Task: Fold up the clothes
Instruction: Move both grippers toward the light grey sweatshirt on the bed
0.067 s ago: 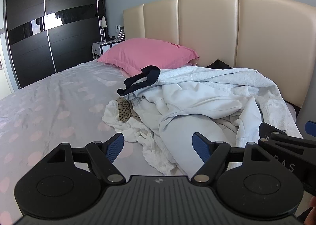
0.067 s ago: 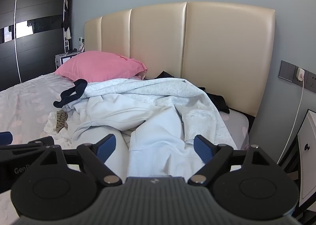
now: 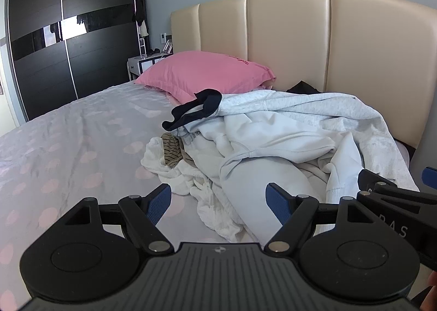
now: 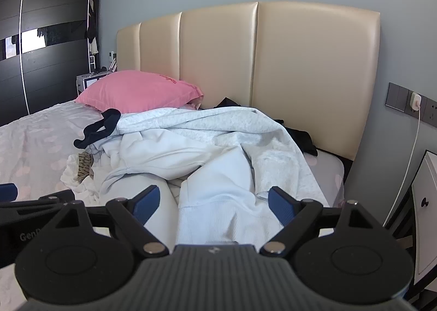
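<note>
Laundry, a rumpled heap of pale grey and white sweatshirts (image 3: 275,139), lies on your bed with the pink-spotted sheet (image 3: 68,152), just in front of the beige padded headboard (image 3: 286,43). A pink pillow (image 3: 202,73) sits beside the heap. Your left claw (image 3: 218,199) and right claw (image 4: 210,201) both hover spread apart, gripping nothing, over the heap's near edge.
</note>
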Tool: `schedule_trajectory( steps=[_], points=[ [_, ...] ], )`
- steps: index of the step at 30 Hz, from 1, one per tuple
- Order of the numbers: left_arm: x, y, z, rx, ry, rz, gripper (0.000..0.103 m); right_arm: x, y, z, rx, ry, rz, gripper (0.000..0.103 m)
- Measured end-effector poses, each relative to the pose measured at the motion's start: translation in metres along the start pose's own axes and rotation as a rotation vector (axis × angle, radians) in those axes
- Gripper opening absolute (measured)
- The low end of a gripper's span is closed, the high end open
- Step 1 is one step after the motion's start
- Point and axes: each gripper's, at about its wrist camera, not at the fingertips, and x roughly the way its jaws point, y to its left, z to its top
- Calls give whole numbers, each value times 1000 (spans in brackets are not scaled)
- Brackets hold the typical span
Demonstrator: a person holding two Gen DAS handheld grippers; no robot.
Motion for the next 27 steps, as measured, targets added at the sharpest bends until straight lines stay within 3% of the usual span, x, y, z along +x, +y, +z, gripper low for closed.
schedule_trajectory(
  steps=[27],
  points=[
    [5,-11,-4,-12,42,-8,76,-3,-10,-4,10,21,-11,89]
  ],
)
